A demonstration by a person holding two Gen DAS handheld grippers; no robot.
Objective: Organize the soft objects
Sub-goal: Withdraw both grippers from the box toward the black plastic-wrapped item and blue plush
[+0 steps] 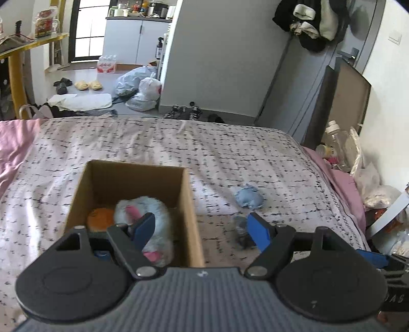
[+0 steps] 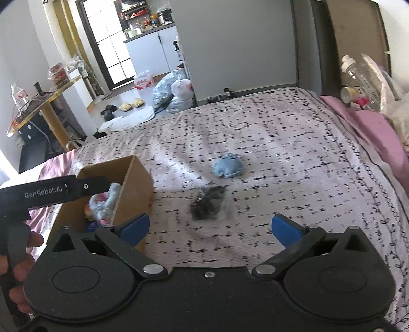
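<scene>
Jaws of the left gripper (image 1: 202, 226) and right gripper (image 2: 211, 227) both stand wide apart, gripping nothing, over the bed (image 2: 294, 143). Cardboard box (image 1: 188, 204) on the bed holds a white-and-pink plush (image 1: 163, 217), an orange toy (image 1: 101, 217) and something blue I cannot identify; a blue plush (image 2: 228, 167) and dark bundle (image 2: 208, 201) lie outside, right of it. Right view alone shows the hand (image 2: 21, 258) on the left gripper; only the left view shows clothes (image 1: 310, 23) hung on the door.

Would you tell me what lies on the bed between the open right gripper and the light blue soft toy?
A small dark crumpled item lies between the right gripper and the light blue soft toy, seen in the right wrist view.
</scene>
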